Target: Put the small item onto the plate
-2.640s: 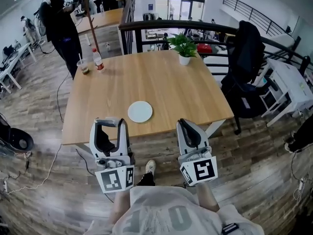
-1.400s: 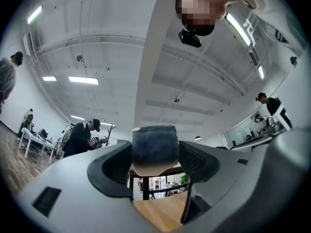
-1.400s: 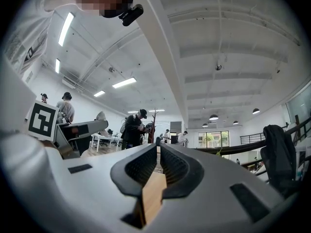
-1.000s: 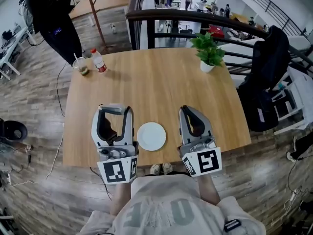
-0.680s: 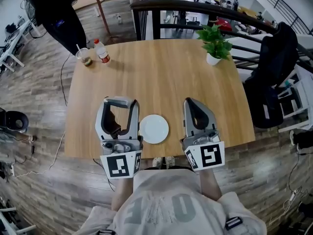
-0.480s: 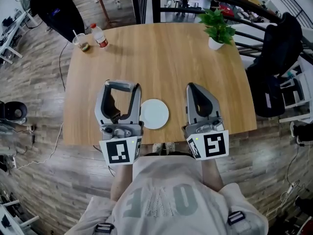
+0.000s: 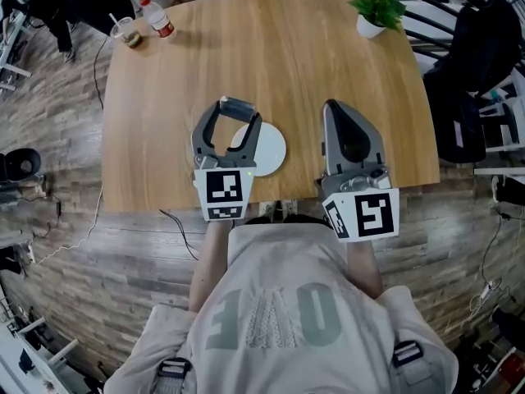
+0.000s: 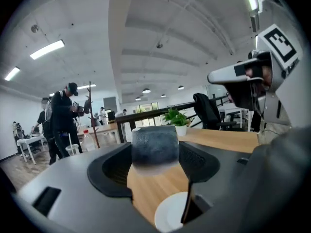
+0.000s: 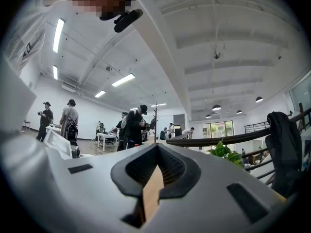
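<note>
A white round plate [image 7: 271, 148] lies on the wooden table [image 7: 271, 48] near its front edge. My left gripper [image 7: 236, 107] hangs over the plate's left part and hides some of it. It is shut on a small dark grey block [image 8: 155, 147], which spans the gap between its tips [image 7: 237, 105]. In the left gripper view the plate [image 8: 171, 221] shows low between the jaws, below the block. My right gripper [image 7: 332, 107] is to the right of the plate, jaws shut with nothing between them [image 9: 156, 148].
A potted plant [image 7: 373, 2] stands at the table's far right corner. A bottle [image 7: 156, 19] and a cup with a straw [image 7: 125, 31] stand at the far left corner. A chair with a dark jacket [image 7: 484, 48] is right of the table. A person [image 8: 63, 118] stands farther off.
My left gripper, still holding the grey block, has moved right and forward, from beside the plate to over its left part. The right gripper stays shut beside the plate.
</note>
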Demonstrator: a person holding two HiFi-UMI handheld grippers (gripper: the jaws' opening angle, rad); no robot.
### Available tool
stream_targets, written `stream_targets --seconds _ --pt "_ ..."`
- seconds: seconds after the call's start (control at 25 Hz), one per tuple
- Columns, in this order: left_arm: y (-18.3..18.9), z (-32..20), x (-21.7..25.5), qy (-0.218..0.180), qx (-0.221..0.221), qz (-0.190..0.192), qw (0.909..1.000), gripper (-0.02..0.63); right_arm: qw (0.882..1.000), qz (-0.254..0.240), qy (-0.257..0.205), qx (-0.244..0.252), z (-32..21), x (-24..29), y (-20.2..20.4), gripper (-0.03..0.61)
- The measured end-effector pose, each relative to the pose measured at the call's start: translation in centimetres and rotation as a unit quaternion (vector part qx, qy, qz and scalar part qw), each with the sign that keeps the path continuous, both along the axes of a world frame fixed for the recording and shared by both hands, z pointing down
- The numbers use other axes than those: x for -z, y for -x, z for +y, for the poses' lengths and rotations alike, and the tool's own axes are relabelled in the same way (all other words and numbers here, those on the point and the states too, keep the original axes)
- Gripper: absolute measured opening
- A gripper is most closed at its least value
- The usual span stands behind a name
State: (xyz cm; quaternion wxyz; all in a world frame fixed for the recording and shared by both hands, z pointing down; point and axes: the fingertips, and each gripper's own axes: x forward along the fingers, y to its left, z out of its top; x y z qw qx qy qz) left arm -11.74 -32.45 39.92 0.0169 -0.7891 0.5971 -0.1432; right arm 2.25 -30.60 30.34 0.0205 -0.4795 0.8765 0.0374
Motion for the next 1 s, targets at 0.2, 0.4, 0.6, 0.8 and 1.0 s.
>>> stream_targets --seconds 0.2,0.4,0.6,0.8,1.0 --pt "-1.2 0.4 -6.0 0.111 -0.022 -0.007 0.9935 0.305 1.0 0.004 0.018 -0.007 0.4 -0.7 -0.5 0.017" --pt "-1.5 0.7 -11.3 0.204 -0.033 -0.028 0.978 0.305 0.999 0.012 0.029 -0.013 0.5 -1.5 -0.9 0.018" --pt "-2.7 1.7 -17.2 0.308 -0.065 -0.04 0.9483 0.305 0.999 0.022 0.039 -0.026 0.9 -2.1 -1.9 0.018" --pt "-3.1 2.6 -20.4 0.365 -0.079 -0.061 0.9254 0.305 0.998 0.032 0.044 -0.042 1.3 -2.5 -2.8 0.018" --pt "-3.4 2.3 -21.1 0.376 -0.087 -0.08 0.919 0.305 0.997 0.034 0.047 -0.059 1.6 -2.7 -3.7 0.018"
